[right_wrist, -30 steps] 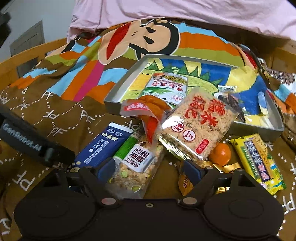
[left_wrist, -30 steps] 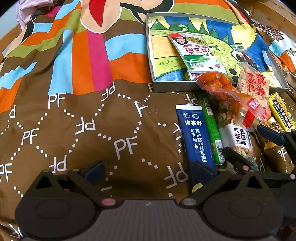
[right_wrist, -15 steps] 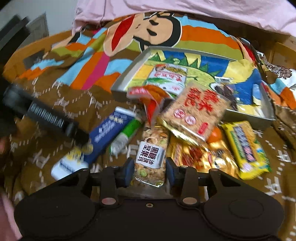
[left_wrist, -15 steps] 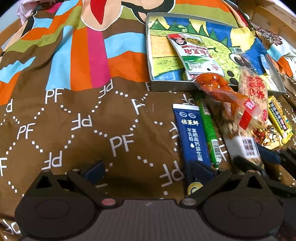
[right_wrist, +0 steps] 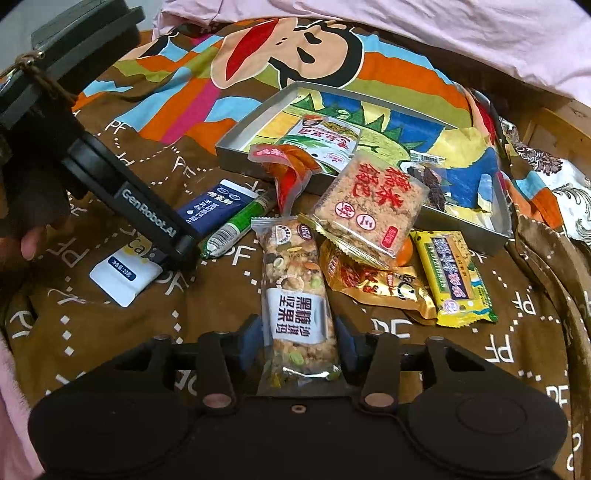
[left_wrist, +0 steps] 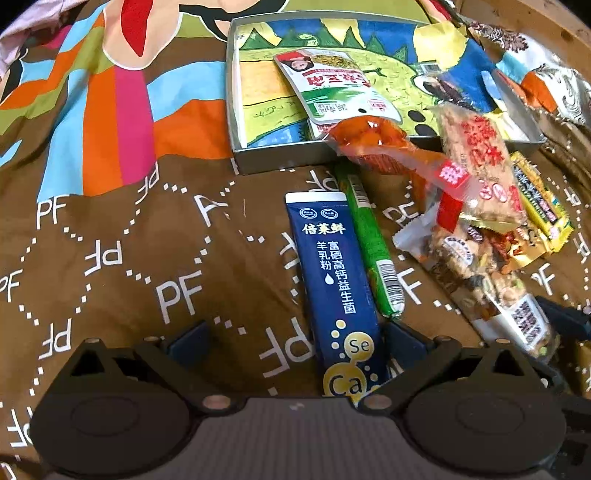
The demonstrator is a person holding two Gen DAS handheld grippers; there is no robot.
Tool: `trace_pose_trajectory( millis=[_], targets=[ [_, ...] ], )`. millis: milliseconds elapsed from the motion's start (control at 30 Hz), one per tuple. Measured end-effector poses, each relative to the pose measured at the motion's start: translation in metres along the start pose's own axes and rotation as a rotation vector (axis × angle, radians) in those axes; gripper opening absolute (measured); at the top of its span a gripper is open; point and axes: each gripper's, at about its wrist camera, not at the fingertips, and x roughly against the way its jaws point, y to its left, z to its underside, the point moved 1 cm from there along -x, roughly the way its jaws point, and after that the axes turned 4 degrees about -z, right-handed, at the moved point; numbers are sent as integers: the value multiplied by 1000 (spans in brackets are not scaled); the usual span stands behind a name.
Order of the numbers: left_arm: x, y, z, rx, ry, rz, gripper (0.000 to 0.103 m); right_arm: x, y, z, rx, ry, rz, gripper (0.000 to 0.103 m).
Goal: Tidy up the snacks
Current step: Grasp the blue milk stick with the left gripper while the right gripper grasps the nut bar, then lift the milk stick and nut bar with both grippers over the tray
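A clear nut bar [right_wrist: 295, 295] with a white label lies on the brown cloth. Its near end sits between the fingers of my right gripper [right_wrist: 299, 341], whose jaws are opening slightly while the pads still touch both its sides. My left gripper [left_wrist: 295, 339] is open over a long blue sachet [left_wrist: 332, 277], which lies just inside its right finger [left_wrist: 402, 339]. A green stick [left_wrist: 369, 243] lies beside the sachet. Behind them stands a grey tin tray [left_wrist: 236, 110] holding a green-and-white packet [left_wrist: 332, 85].
A loose pile lies in front of the tray: an orange-red packet [right_wrist: 291, 170], a rice-cake packet [right_wrist: 373, 210], a gold packet [right_wrist: 373, 284], a yellow bar [right_wrist: 454, 277]. Pink bedding [right_wrist: 406, 33] lies behind, a wooden edge [right_wrist: 554, 125] at right. A hand [right_wrist: 29, 236] holds the left gripper.
My right gripper closed on the nut bar and drew it toward me, out from under the pile. My left gripper shifted right, so the blue sachet now lies between its fingers.
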Motion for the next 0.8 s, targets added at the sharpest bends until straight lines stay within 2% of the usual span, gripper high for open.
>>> trace_pose_trajectory(
  millis=[133, 267, 367, 400, 433, 533, 633, 800],
  targets=[
    [-3, -1, -2, -14, -16, -17, 102, -10, 2, -2, -7, -11, -3, 60],
    [-7, -3, -3, -31, -22, -26, 97, -21, -1, -4, -41, -7, -10, 60],
    [-2, -3, -1, -29, -41, 1, 84, -18, 0, -3, -41, -16, -10, 50],
    [0, -3, 0, -35, -49, 6, 77, -17, 2, -2, -33, -18, -6, 44],
    [3, -4, 1, -41, -54, 6, 68, -17, 4, -1, -23, -19, -7, 43],
    [8, -6, 4, -56, -69, 21, 52, -14, 8, 0, 1, -23, -11, 40],
    [14, -10, 6, -76, -87, 17, 41, -9, 14, 2, 34, -26, -6, 40],
    [28, -7, 10, -53, -130, 23, 38, 8, 26, 8, 126, -48, 22, 40]
  ],
)
